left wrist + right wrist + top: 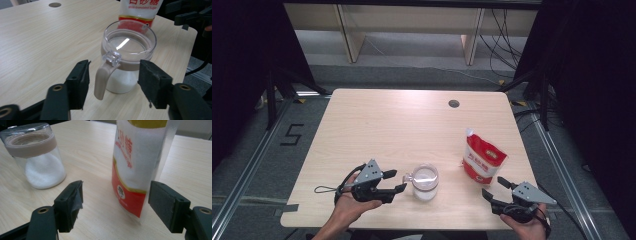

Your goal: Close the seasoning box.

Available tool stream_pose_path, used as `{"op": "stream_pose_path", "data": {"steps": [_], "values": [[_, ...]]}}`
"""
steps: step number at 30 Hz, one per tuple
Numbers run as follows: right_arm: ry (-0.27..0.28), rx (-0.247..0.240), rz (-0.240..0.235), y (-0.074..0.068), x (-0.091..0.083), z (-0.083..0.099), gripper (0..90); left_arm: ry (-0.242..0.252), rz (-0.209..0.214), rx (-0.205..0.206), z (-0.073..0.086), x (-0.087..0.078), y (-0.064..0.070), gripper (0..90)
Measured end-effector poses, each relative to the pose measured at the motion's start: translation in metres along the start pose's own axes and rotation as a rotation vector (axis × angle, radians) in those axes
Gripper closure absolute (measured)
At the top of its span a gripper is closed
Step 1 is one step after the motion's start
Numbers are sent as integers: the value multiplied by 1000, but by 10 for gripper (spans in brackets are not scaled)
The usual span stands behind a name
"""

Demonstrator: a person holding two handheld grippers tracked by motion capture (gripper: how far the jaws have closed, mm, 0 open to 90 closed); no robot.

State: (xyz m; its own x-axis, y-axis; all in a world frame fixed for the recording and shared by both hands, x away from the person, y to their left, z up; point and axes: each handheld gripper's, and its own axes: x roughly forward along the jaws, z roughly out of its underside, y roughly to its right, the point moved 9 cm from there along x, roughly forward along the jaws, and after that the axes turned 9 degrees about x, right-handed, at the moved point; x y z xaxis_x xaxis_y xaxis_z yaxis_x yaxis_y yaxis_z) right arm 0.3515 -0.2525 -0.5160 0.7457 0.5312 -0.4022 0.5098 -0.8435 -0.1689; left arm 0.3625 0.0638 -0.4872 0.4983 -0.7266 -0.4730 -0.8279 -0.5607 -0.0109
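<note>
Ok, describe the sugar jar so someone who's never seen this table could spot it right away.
On the light wooden table, look along the near edge, between the left gripper and the red and white sugar pouch. The glass sugar jar stands there, part filled with white grains. Unlike the pouch, it is see-through, with a clear lid and a beige handle.

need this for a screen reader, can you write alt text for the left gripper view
The left claw is open, its two black jaws standing either side of the beige handle of a clear glass jar with a clear lid and white granules at the bottom. The jar stands on a light wooden table, with a red-and-white sugar pouch behind it.
</note>
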Motion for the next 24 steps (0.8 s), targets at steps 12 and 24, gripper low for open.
{"op": "stream_pose_path", "data": {"steps": [12, 24], "values": [[3, -4, -2, 0, -1, 0, 286, -41, -20, -21, 21, -4, -3, 254], [-10, 12, -25, -4, -1, 4, 264, -42, -22, -24, 39, -4, 0, 188]]}}
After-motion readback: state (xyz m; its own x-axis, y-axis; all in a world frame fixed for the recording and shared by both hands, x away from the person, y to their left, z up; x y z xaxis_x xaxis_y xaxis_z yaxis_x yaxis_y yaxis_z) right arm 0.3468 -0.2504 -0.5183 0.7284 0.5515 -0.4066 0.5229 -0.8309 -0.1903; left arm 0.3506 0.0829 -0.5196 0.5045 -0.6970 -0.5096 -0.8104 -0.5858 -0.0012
